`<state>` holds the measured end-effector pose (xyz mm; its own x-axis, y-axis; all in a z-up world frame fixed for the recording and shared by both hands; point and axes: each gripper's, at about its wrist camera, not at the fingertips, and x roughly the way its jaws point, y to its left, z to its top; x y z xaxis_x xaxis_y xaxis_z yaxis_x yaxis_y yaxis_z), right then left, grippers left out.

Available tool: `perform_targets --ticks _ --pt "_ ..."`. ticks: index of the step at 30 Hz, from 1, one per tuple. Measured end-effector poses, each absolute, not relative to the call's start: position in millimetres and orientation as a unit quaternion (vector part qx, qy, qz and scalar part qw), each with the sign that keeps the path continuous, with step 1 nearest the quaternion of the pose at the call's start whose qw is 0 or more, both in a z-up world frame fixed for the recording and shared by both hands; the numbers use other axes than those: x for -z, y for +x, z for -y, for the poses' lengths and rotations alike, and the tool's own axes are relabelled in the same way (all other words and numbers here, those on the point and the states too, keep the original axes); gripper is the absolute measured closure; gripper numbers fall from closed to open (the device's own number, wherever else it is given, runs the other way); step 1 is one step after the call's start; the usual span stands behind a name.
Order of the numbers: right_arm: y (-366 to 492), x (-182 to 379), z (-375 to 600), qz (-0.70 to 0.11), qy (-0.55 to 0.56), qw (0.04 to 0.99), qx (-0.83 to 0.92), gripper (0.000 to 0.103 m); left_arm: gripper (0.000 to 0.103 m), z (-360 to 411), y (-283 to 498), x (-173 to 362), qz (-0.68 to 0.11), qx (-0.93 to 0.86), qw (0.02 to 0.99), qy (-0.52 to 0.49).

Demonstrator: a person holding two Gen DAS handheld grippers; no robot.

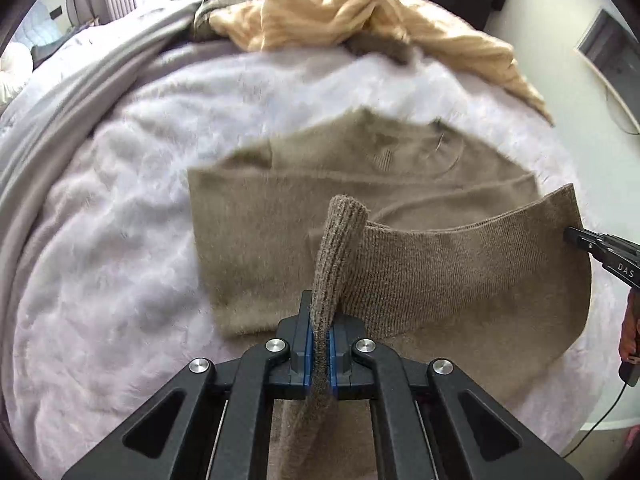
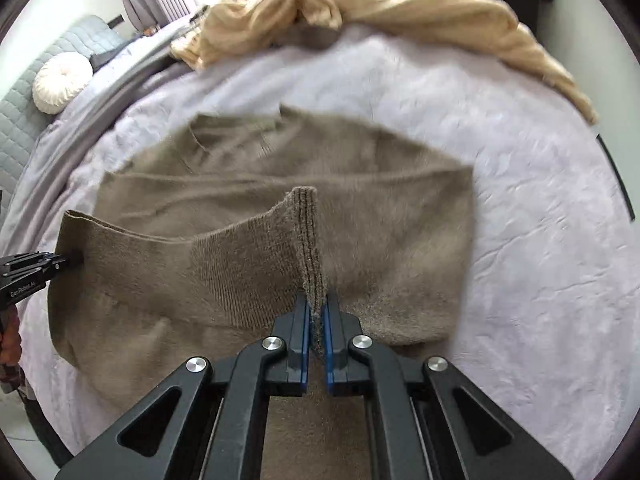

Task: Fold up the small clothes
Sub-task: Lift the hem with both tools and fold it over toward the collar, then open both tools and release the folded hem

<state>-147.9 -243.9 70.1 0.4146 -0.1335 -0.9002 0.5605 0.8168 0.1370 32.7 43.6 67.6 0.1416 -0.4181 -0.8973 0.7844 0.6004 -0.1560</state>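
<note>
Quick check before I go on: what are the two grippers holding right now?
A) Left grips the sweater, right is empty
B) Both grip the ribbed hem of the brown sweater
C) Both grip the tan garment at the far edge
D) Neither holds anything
B: the left gripper and right gripper each have jaws shut on the brown sweater's ribbed hem, lifted between them.

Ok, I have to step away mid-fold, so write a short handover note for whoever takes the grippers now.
Left gripper: shut on the ribbed hem of the brown sweater.
Right gripper: shut on the same hem, further along.
The sweater lies on the pale fuzzy blanket, hem lifted between both grippers, upper part flat. A tan garment pile waits at the far edge.
Done: sides look folded in.
Left: probably carry the hem toward the collar, lay it down, release.
</note>
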Motion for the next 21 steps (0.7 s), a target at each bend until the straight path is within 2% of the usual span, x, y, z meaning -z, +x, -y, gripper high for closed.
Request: perform_targets --ticks 4,8,17,19,20,21 --pt "-130.0 -91.8 263.3 -0.475 0.204 0.823 0.236 0.097 0.097 -24.7 53.4 -95.5 -0.479 0.426 0.748 0.171" --pt "-107.9 -85.9 296.2 -0.455 0.235 0.822 0.248 0.097 0.097 5.9 79.6 -92.8 -0.458 0.427 0.762 0.168" --pt "-55.0 -13.4 344.9 -0.488 0.266 0.791 0.256 0.097 0.097 53.1 117.4 -1.7 -0.494 0.349 0.771 0.200" --pt "-53.8 5.9 349.5 -0.498 0.286 0.778 0.255 0.097 0.091 54.4 118.0 8.7 -0.493 0.342 0.773 0.205" --pt "-55.2 12.0 352.1 -0.497 0.298 0.774 0.255 0.097 0.076 53.5 119.2 9.9 -0.489 0.330 0.780 0.212" --pt "-58.0 15.6 355.5 -0.493 0.313 0.770 0.257 0.097 0.053 52.1 120.8 9.6 -0.482 0.314 0.788 0.218"
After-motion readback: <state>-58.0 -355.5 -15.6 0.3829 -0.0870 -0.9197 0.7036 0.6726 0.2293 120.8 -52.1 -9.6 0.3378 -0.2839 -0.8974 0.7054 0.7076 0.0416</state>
